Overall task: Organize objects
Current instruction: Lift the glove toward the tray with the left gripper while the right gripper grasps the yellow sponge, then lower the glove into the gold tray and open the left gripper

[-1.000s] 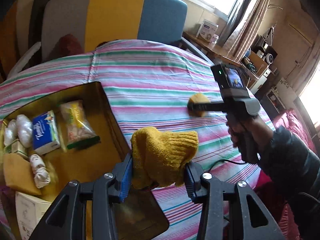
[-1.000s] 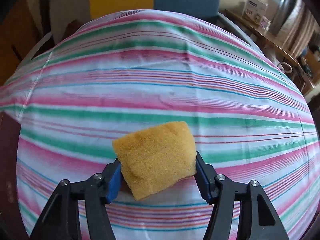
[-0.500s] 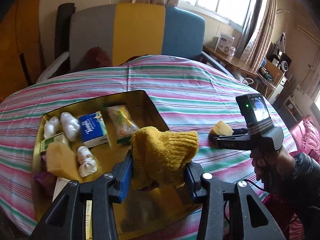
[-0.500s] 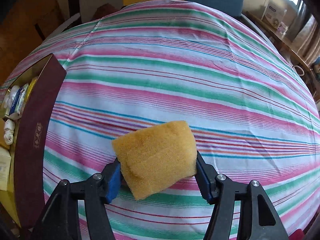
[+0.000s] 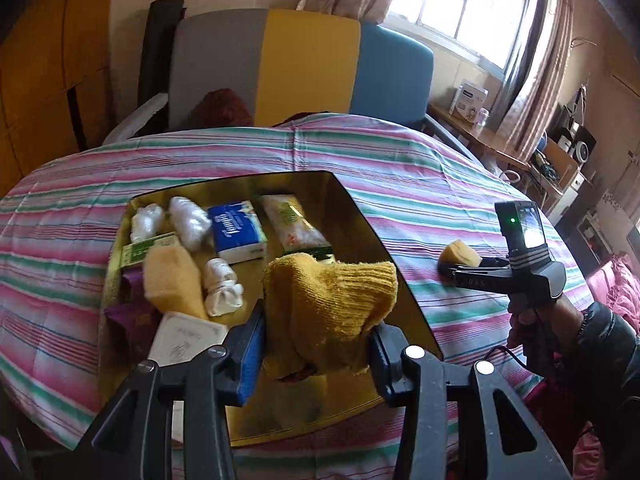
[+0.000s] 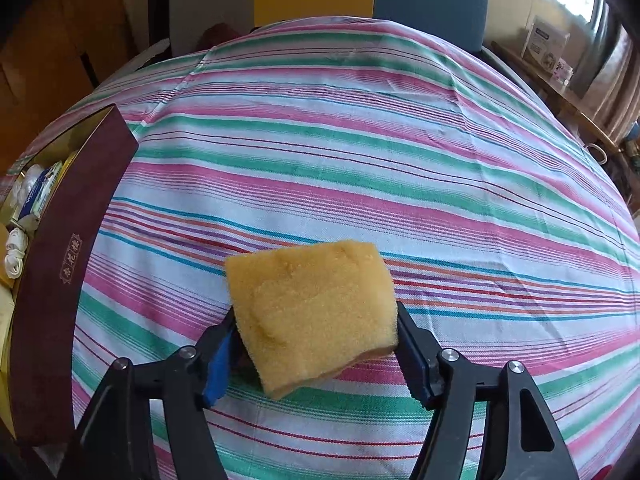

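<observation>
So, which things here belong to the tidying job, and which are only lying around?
Job:
- yellow knitted sock, clamped in left gripper
- yellow sponge, between the opening jaws of right gripper
- gold box

Lying about:
- striped cloth
- chair
- side table

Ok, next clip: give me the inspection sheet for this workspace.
Surface: striped tablecloth, wrinkled.
Job's things: gold box holding packets, a tissue pack, a sponge.
Clutter: nothing seen outside the box.
Grippers: left gripper shut on yellow knit cloth over the box; right gripper jaws opening, yellow sponge between them, over the cloth.
Cables: black cable near the person's hand.
Surroundings: colour-block chair, window, side desk.
</observation>
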Tool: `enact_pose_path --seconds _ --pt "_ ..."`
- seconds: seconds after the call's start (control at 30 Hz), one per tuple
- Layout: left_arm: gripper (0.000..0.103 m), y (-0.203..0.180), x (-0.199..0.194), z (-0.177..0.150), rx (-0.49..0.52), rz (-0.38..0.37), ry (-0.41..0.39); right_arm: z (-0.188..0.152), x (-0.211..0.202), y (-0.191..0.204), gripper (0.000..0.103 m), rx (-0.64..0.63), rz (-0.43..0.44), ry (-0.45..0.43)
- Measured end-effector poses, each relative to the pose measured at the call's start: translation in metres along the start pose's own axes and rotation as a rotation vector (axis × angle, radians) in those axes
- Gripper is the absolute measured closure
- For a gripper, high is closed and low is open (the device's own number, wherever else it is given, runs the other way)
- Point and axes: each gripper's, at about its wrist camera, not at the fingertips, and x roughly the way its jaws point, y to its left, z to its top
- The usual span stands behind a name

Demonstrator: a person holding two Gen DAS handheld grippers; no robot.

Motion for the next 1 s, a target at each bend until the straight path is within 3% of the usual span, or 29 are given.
enact_pose_path --seconds 0.3,0.43,0.67,1.0 --pt "0.058 0.078 -0.047 -0.021 -0.173 0.039 -0.053 0.004 0.002 0.003 0.034 -0.007 -0.007 0.006" --pt "0.058 0.089 -0.048 -0.029 -0.194 0.060 -0.047 0.002 0.002 0.003 0.034 -0.011 -0.010 0.009" --pt "0.058 0.056 -0.023 -0.026 -0.116 0.022 0.002 0.001 0.002 0.002 0.034 -0.011 -0.007 0.015" --pt "0.058 -0.002 0.001 -0.015 0.119 0.147 0.006 0.003 0.002 0.004 0.034 -0.027 -0.019 0.016"
